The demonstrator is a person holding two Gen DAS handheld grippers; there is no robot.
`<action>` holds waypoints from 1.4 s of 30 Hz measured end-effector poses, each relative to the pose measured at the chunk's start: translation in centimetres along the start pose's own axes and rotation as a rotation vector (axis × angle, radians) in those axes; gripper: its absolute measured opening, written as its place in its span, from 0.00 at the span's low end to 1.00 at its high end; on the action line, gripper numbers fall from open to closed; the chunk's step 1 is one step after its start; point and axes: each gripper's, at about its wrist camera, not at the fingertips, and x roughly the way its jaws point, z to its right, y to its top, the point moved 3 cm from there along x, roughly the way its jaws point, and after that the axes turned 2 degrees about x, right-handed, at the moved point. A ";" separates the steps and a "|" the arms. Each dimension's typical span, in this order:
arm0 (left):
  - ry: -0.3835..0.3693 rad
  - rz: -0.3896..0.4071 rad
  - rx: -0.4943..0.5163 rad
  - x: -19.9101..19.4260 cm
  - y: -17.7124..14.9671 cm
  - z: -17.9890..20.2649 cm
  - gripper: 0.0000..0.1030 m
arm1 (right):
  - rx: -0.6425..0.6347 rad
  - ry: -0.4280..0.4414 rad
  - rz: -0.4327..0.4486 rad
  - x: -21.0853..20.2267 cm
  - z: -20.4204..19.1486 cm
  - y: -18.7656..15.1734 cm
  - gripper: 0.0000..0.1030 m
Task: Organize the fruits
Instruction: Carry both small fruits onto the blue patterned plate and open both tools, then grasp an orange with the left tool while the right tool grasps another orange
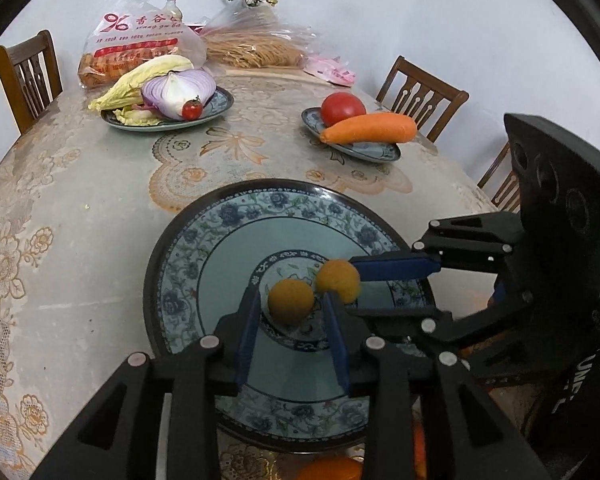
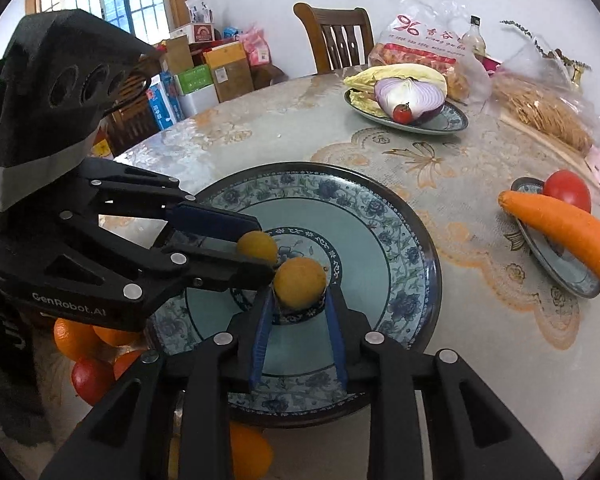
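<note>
Nearest, beneath both wrists, oranges [image 2: 76,338] and a red fruit [image 2: 90,376] are seen waiting at the tabletop's edge, apparently the supply yet to be sorted. Just beyond, the large patterned plate [image 1: 204,248] is set closest to the person, evidently as the collecting dish.

At its centre two small yellow fruits lie touching each other. One small yellow fruit [image 1: 291,301] sits between the fingers of the left gripper [image 1: 290,304], which stand slightly parted with a gap visible on each side, so it is judged released rather than gripped. The other yellow fruit [image 2: 300,283] is bracketed likewise by the right gripper [image 2: 299,300], its fingers loosely apart around it; it appears to rest on the plate.

Farther off, a carrot [image 1: 370,129] and tomato [image 1: 342,108] share a small plate, kept apart with the vegetables.
</note>
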 end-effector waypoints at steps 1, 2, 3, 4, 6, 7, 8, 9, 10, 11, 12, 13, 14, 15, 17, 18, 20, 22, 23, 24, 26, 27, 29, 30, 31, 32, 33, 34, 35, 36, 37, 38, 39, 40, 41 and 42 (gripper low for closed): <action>-0.007 0.000 -0.004 0.0 0.0 0.0 0.33 | 0.000 0.012 0.000 0.0 -0.1 0.0 0.34; -0.010 -0.002 -0.007 0.0 0.1 -0.1 0.34 | -0.002 0.023 0.000 0.0 -0.1 0.0 0.38; -0.017 -0.002 -0.012 -0.1 0.1 -0.2 0.34 | -0.003 0.029 0.000 0.1 -0.2 0.0 0.41; -0.020 -0.001 -0.015 -0.1 0.1 -0.3 0.34 | -0.003 0.035 0.000 0.1 -0.1 0.1 0.42; -0.024 0.014 -0.018 -0.5 0.3 -0.3 0.37 | 0.010 0.052 0.002 0.1 -0.1 0.1 0.47; -0.027 0.029 -0.017 -0.9 0.3 -0.2 0.39 | 0.022 0.062 0.004 0.0 -0.1 0.0 0.47; -0.024 0.040 -0.015 -1.1 0.4 -0.2 0.47 | 0.028 0.066 0.005 0.0 0.0 0.0 0.48; -0.016 0.048 -0.014 -1.3 0.4 -0.2 0.58 | 0.031 0.066 0.005 0.0 0.0 0.0 0.49; 0.001 0.058 -0.011 -1.5 0.5 -0.1 0.64 | 0.028 0.060 0.005 0.0 -0.1 0.0 0.50; 0.019 0.064 -0.009 -1.6 0.5 -0.1 0.72 | 0.020 0.045 0.002 0.0 -0.2 0.0 0.50; 0.036 0.070 -0.009 -1.8 0.6 -0.1 0.74 | 0.009 0.030 -0.004 0.0 -0.3 0.0 0.50; 0.042 0.074 -0.009 -1.9 0.5 -0.2 0.74 | -0.007 0.017 -0.006 -0.2 -0.5 0.0 0.50; 0.049 0.077 -0.010 -2.0 0.6 -0.2 0.74 | -0.016 0.012 -0.002 -0.4 -0.5 0.1 0.50; 0.055 0.081 -0.011 -2.2 0.6 -0.3 0.74 | -0.022 0.010 0.008 -0.8 -0.5 0.2 0.50; 0.060 0.096 -0.014 -2.4 0.6 -0.3 0.74 | -0.031 0.004 0.029 -1.6 -0.7 0.4 0.50; 0.061 0.106 -0.015 -2.6 0.7 -0.4 0.74 | -0.035 -0.002 0.040 -2.0 -0.7 0.6 0.50; 0.074 0.138 -0.034 -3.1 0.9 -0.5 0.74 | -0.041 -0.022 0.073 -3.1 -0.7 0.8 0.50; 0.059 0.136 -0.091 -3.8 0.9 -0.9 0.74 | -0.013 -0.034 0.101 -4.3 -0.5 1.1 0.50; 0.042 0.131 -0.110 -4.1 0.9 -1.0 0.74 | 0.013 -0.032 0.105 -4.8 -0.4 1.2 0.50; 0.026 0.124 -0.129 -4.7 0.8 -1.1 0.74 | 0.036 -0.030 0.099 -5.3 -0.4 1.1 0.50; 0.057 0.138 -0.135 -6.0 0.6 -1.0 0.74 | 0.066 -0.052 0.084 -6.3 -0.5 0.9 0.50; 0.074 0.149 -0.132 -6.5 0.5 -0.9 0.74 | 0.076 -0.068 0.084 -7.0 -0.6 0.6 0.50; 0.094 0.171 -0.119 -7.8 0.2 -0.3 0.74 | 0.085 -0.076 0.100 -8.1 -0.8 0.2 0.50; 0.098 0.178 -0.114 -8.3 -0.1 0.0 0.74 | 0.089 -0.081 0.109 -8.6 -1.0 -0.1 0.50; 0.104 0.186 -0.108 -8.8 -0.3 0.4 0.74 | 0.090 -0.089 0.113 -9.1 -1.2 -0.4 0.50; 0.111 0.192 -0.102 -9.2 -0.6 0.8 0.74 | 0.089 -0.100 0.114 -9.4 -1.5 -0.7 0.50; 0.117 0.196 -0.097 -9.5 -0.8 1.1 0.74 | 0.088 -0.107 0.116 -9.8 -1.7 -1.0 0.50; 0.122 0.199 -0.092 -9.9 -1.2 1.5 0.74 | 0.085 -0.115 0.122 -10.2 -2.0 -1.4 0.50; 0.124 0.200 -0.089 -10.0 -1.5 1.8 0.74 | 0.084 -0.119 0.126 -10.4 -2.2 -1.6 0.50; 0.127 0.199 -0.086 -10.2 -1.8 2.1 0.74 | 0.085 -0.119 0.131 -10.7 -2.5 -2.0 0.50; 0.132 0.193 -0.076 -10.4 -2.2 2.5 0.74 | 0.087 -0.119 0.133 -10.9 -2.7 -2.2 0.50; 0.135 0.189 -0.066 -10.3 -2.4 2.8 0.74 | 0.090 -0.119 0.133 -11.0 -2.8 -2.4 0.50; 0.140 0.185 -0.054 -10.4 -2.6 3.1 0.74 | 0.093 -0.121 0.131 -11.2 -3.1 -2.8 0.50; 0.148 0.181 -0.041 -10.6 -2.9 3.4 0.74 | 0.096 -0.122 0.126 -11.3 -3.3 -3.1 0.50; 0.150 0.180 -0.034 -10.7 -3.2 3.6 0.74 | 0.097 -0.123 0.123 -11.4 -3.5 -3.3 0.50; 0.150 0.180 -0.023 -10.9 -3.4 3.9 0.74 | 0.097 -0.126 0.120 -11.5 -3.7 -3.6 0.50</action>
